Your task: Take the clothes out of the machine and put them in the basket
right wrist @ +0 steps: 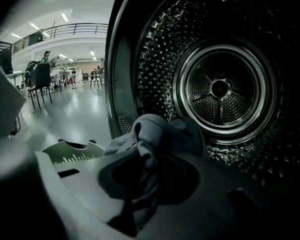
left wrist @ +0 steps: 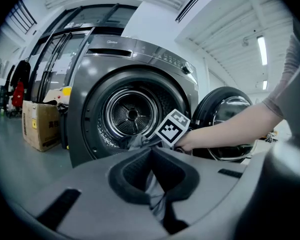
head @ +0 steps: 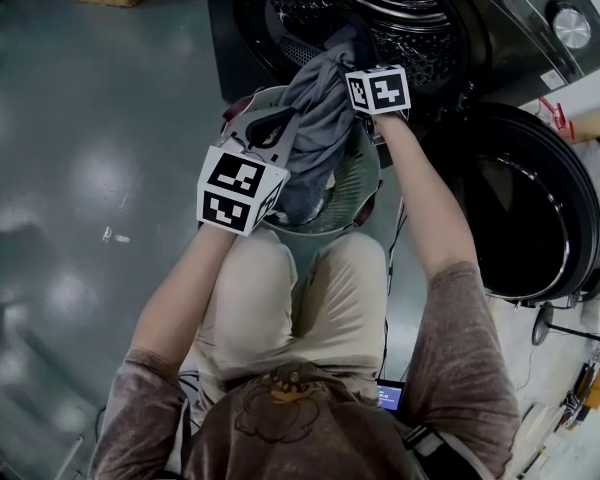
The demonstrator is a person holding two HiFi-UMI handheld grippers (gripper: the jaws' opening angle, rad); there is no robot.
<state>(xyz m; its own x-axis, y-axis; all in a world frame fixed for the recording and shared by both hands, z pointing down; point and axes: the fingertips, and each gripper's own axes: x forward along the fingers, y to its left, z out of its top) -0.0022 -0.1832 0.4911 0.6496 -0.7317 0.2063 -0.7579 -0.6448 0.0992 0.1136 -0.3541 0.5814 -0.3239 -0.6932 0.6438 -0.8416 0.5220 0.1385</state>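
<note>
A grey garment [head: 320,118] stretches from the mouth of the washing machine [head: 400,18] at 12 o'clock down into a round pale green basket [head: 363,183] in the middle of the head view, just in front of the person's knees. Its lower end lies inside the basket; its upper end is bunched at the drum opening.

The basket stands on a glossy grey-green floor [head: 80,168] that reflects the ceiling lights. The machine's round door [head: 520,208] hangs open at 3 o'clock. A cardboard box [left wrist: 40,126] sits on the floor at 11 o'clock, cut off by the top edge of the head view. The right gripper view shows a wide hall behind, with chairs and a railed upper level at 10 o'clock.

The garment hides the bottom of the basket. In the head view the right gripper's marker cube covers its jaws, and the drum is too dark to show whether more clothes are inside.

The left gripper [left wrist: 152,156] is clamped on a fold of the garment over the basket's 10 o'clock rim; cloth fills the narrow slot between its jaws. The right gripper [right wrist: 146,156], at the drum mouth, is closed on the bunched upper end, which bulges up past the jaw tips.
</note>
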